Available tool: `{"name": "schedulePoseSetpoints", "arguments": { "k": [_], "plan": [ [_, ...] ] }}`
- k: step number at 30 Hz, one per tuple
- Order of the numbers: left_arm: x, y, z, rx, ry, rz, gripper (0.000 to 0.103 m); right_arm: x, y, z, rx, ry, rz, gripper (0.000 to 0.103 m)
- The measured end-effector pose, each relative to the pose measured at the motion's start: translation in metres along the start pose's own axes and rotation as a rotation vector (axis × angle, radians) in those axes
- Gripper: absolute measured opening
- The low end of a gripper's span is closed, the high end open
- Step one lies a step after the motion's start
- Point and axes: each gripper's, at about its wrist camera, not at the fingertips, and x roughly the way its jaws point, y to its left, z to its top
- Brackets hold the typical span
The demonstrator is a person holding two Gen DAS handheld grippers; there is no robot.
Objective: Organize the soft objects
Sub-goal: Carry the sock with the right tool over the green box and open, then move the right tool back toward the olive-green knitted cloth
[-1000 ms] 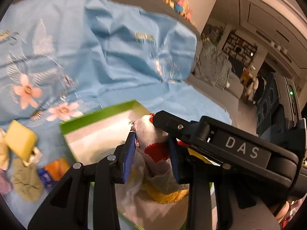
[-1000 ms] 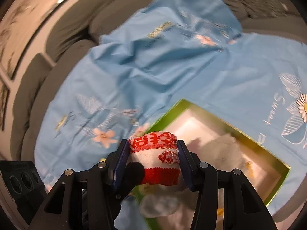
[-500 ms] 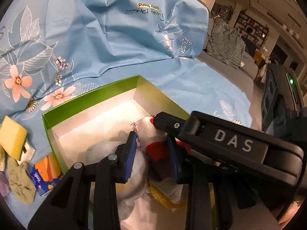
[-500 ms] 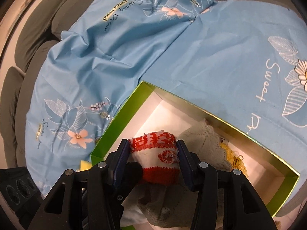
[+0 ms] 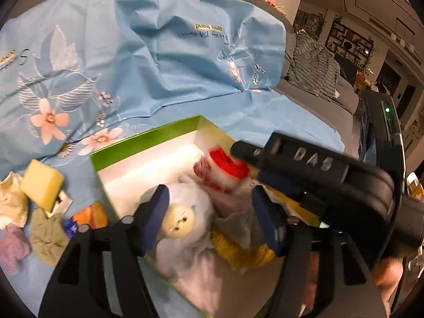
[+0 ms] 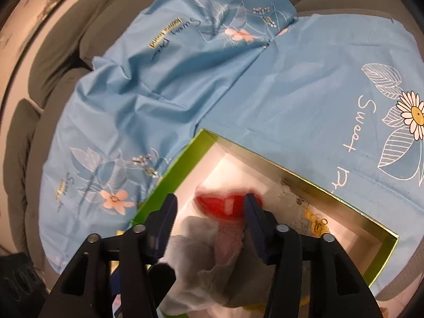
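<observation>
The red and white knitted piece (image 5: 225, 168) is lying blurred inside the green box (image 5: 148, 143), near the middle of the left wrist view, among a pale plush toy (image 5: 182, 212), a yellow knitted piece (image 5: 238, 251) and a grey cloth (image 6: 201, 238). The left gripper (image 5: 209, 214) is hovering over the box with its jaws having just been opening; they are standing wide apart, the plush toy showing between them with no pad pressing on it. The right gripper (image 6: 209, 217) is reaching in from the right of that view; its jaws have just been opening too and are gaping, the red piece lying loose beyond their tips. The box is sitting on a light blue flowered sheet (image 6: 291, 84) spread over a grey sofa (image 6: 61, 53). At the lower left of the left wrist view, a yellow sponge (image 5: 42, 185), an olive cloth (image 5: 47, 235) and an orange packet (image 5: 90, 216) are lying outside the box.
</observation>
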Motion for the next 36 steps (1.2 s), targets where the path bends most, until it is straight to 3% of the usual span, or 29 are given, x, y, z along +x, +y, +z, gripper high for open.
{"name": "schedulePoseSetpoints", "arguments": {
  "k": [2,6,8,11,19,25,28,33,36],
  "plan": [
    [-0.009,0.003,-0.005,-0.011,-0.011,0.011,0.072,-0.006,0.002,-0.001,-0.003,-0.020,0.012,0.071],
    [-0.025,0.014,-0.012,-0.055,-0.017,0.006,0.084,-0.013,0.009,-0.004,-0.032,-0.044,0.011,0.077],
    [-0.037,0.022,-0.017,-0.087,-0.042,-0.002,0.088,-0.016,0.013,-0.006,-0.045,-0.057,0.012,0.084],
    [-0.057,0.037,-0.026,-0.131,-0.073,0.006,0.092,-0.018,0.023,-0.011,-0.076,-0.065,0.025,0.087],
    [-0.112,0.098,-0.076,-0.250,-0.116,0.154,0.094,-0.018,0.072,-0.037,-0.263,-0.046,0.051,0.095],
    [-0.149,0.165,-0.132,-0.403,-0.103,0.326,0.095,-0.006,0.123,-0.079,-0.412,0.031,0.131,0.095],
    [-0.161,0.194,-0.154,-0.494,-0.106,0.369,0.095,0.010,0.149,-0.109,-0.493,0.101,0.156,0.095],
    [-0.171,0.225,-0.177,-0.595,-0.093,0.456,0.095,0.069,0.189,-0.162,-0.676,0.250,0.103,0.095],
    [-0.171,0.236,-0.183,-0.634,-0.081,0.487,0.095,0.101,0.201,-0.176,-0.768,0.224,0.015,0.095]
  ]
}}
